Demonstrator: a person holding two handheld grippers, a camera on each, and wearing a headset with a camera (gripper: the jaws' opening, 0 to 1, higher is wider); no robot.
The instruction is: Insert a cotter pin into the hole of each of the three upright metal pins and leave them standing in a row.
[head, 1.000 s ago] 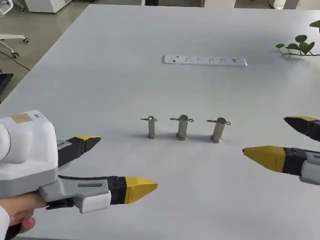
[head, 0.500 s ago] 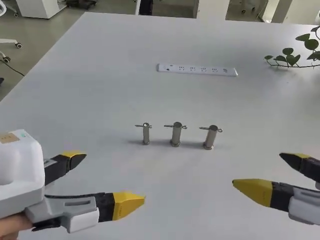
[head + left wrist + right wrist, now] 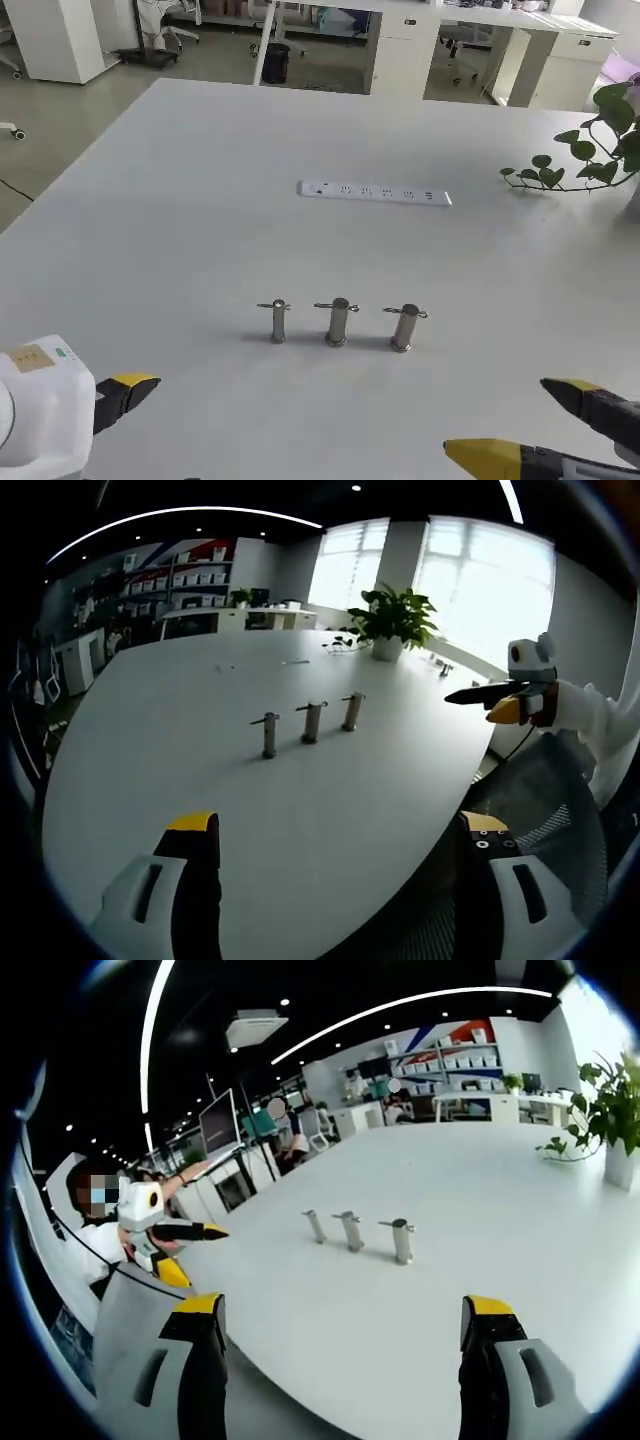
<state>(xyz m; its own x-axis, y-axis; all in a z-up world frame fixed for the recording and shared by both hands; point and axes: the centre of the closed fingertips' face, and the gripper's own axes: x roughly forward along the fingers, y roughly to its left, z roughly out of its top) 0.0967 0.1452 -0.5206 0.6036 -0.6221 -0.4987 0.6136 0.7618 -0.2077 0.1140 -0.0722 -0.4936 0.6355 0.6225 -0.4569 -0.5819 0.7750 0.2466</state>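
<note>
My left gripper [image 3: 338, 825] and right gripper [image 3: 342, 1305] gape wide, empty. Ahead between them, the three metal pins [image 3: 338, 322] stand in a row, each with its cotter pin [image 3: 266, 304]. The job looks done; I should just keep clear.

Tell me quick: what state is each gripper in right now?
Left gripper: open, holding nothing.
Right gripper: open, holding nothing.

White left gripper [image 3: 338, 825], yellow-tipped black jaws
</note>
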